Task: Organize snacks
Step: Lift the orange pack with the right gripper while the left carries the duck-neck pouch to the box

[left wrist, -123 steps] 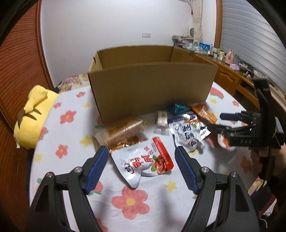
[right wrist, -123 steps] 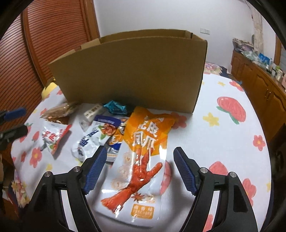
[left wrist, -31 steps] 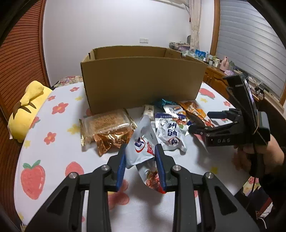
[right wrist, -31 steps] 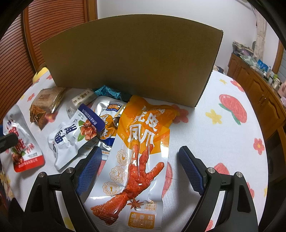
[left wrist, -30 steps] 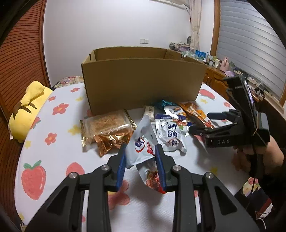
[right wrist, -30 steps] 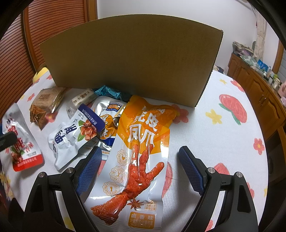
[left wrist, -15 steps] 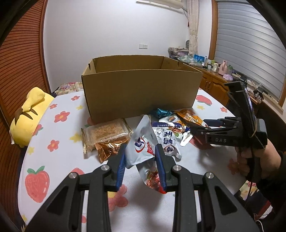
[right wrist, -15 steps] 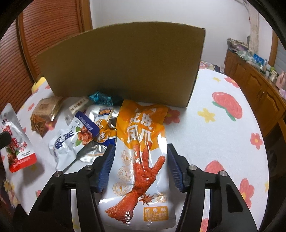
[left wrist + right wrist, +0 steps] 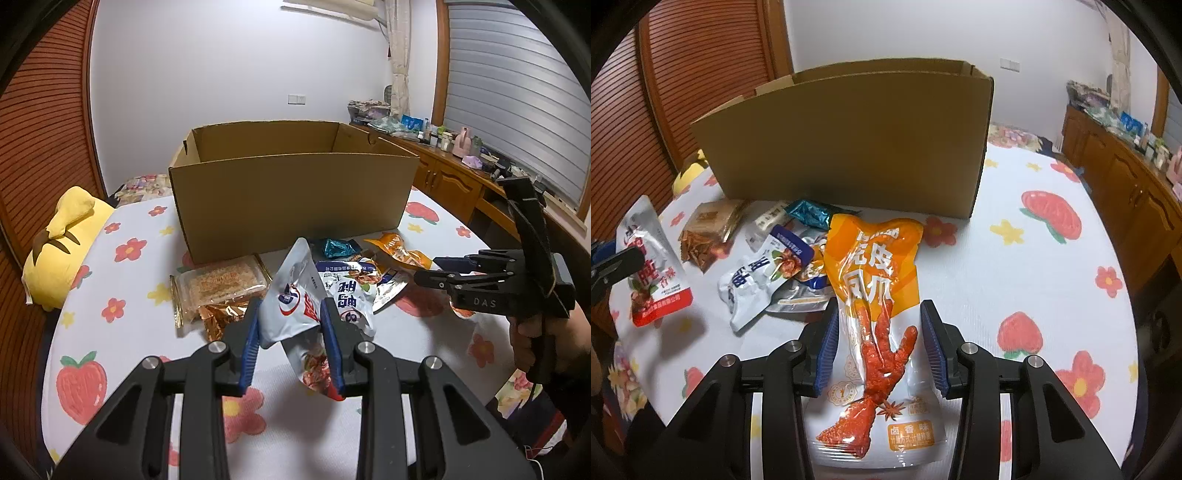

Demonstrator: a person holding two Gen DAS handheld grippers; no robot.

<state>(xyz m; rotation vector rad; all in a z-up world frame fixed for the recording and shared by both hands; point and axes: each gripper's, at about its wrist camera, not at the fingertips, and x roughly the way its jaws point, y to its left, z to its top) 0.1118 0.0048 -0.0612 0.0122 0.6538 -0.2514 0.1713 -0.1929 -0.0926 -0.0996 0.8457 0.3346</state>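
My left gripper [image 9: 291, 339] is shut on a white and red snack pouch [image 9: 295, 310] and holds it above the table; the pouch also shows in the right wrist view [image 9: 652, 262]. My right gripper [image 9: 881, 345] has its jaws closed in on an orange chicken-feet pack [image 9: 875, 302], whose far end lies on the table. The right gripper also shows in the left wrist view [image 9: 439, 269]. An open cardboard box [image 9: 288, 192] stands behind the snacks, its near wall facing me [image 9: 849, 140].
On the flowered tablecloth [image 9: 110, 288] lie a clear biscuit pack [image 9: 218, 288], a white and blue pouch [image 9: 351, 291], a teal wrapper [image 9: 338, 247] and a silver pouch. A yellow plush toy [image 9: 62, 236] sits at the left edge. Wooden cabinets [image 9: 447, 184] stand at right.
My left gripper has risen with the pouch, so the box's inside now shows. My right gripper's jaws have narrowed from wide open onto the orange pack, which has shifted.
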